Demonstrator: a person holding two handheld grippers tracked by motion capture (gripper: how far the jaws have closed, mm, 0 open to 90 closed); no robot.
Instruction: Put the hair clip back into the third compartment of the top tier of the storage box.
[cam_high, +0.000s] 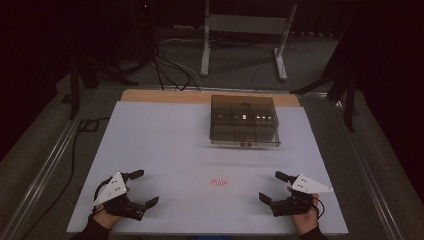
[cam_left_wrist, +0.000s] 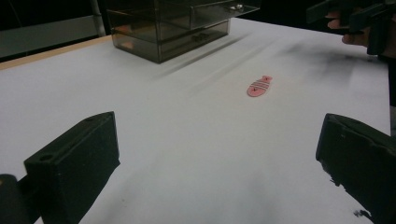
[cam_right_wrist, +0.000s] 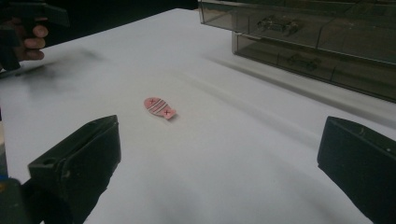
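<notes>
Dim room all round, with cables (cam_high: 165, 70) trailing over the floor and a metal frame (cam_high: 245, 35) standing at the back beyond the pale worktop (cam_high: 160, 140). Toward the far edge of that worktop sits a smoky, see-through drawer unit (cam_high: 243, 121), its compartments holding small parts too blurred to identify. Nearer the person, about midway between the two hands, a small pink fish-shaped piece (cam_high: 220, 182) with dark stripes and a little cross mark lies flat on the bare surface, well apart from the drawer unit.

At the near left corner the left gripper (cam_high: 141, 187) rests low by the worktop, its fingers spread wide apart with nothing between them. At the near right the right gripper (cam_high: 274, 186) mirrors it, fingers equally wide and empty. Both point inward toward the pink piece, neither touching it. From the left gripper view the pink piece (cam_left_wrist: 259, 87) lies ahead, with the other hand (cam_left_wrist: 348, 28) at the far corner.
</notes>
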